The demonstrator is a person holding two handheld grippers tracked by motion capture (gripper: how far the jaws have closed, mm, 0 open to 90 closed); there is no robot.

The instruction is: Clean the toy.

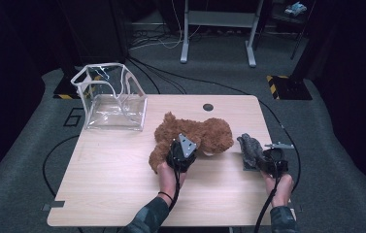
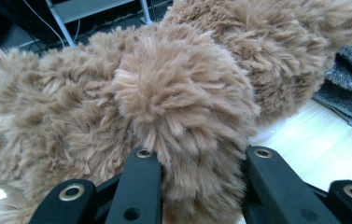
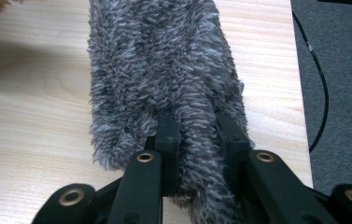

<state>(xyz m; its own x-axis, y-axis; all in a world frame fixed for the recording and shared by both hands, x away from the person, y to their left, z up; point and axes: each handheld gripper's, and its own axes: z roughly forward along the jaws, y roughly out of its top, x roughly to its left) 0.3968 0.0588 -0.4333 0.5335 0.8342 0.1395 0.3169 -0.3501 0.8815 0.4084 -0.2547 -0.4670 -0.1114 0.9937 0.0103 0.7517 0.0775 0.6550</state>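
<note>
We see a clear plastic bag (image 1: 114,99) standing open at the table's (image 1: 108,170) ten o'clock, nothing inside. At centre, our left gripper (image 1: 182,154) pinches the brown plush toy (image 1: 195,133); at three o'clock, our right gripper (image 1: 271,162) clamps the grey furry piece (image 1: 250,149).

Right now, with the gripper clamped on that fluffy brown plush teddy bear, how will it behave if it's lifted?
The fluffy brown plush teddy bear probably sags, limbs dangling: it looks soft throughout. Likely light for its size. The left gripper pinches mostly fur, so it might slip or swing.
</note>
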